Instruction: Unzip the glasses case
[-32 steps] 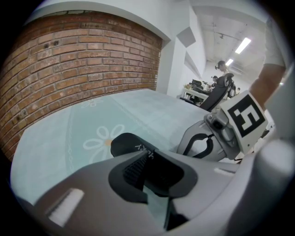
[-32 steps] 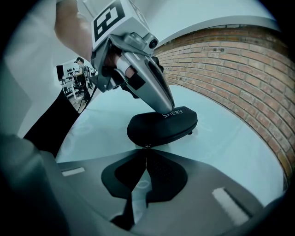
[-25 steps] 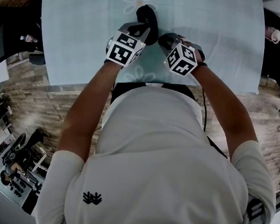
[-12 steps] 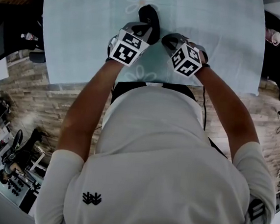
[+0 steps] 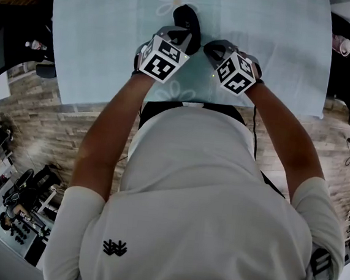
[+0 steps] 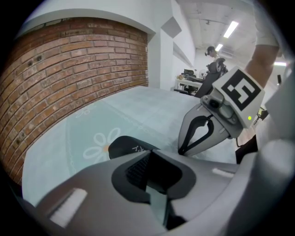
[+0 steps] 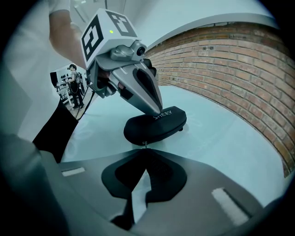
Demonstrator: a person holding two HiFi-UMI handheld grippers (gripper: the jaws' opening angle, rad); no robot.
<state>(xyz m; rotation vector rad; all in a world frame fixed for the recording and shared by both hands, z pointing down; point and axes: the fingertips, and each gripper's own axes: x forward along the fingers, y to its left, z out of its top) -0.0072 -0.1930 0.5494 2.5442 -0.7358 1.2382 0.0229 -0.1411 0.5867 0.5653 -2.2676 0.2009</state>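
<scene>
On tablecloth, glasses case, zipper pull in right gripper's jaws

Bright, even indoor light; ceiling strips glare at one o'clock in the left gripper view. Both gripper views bulge, corners black, near jaws soft; head view sharp

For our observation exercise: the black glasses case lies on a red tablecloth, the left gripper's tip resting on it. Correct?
No: the head view shows the tablecloth pale blue, not red. The black glasses case lies on it, the left gripper resting its tip on it.
</scene>
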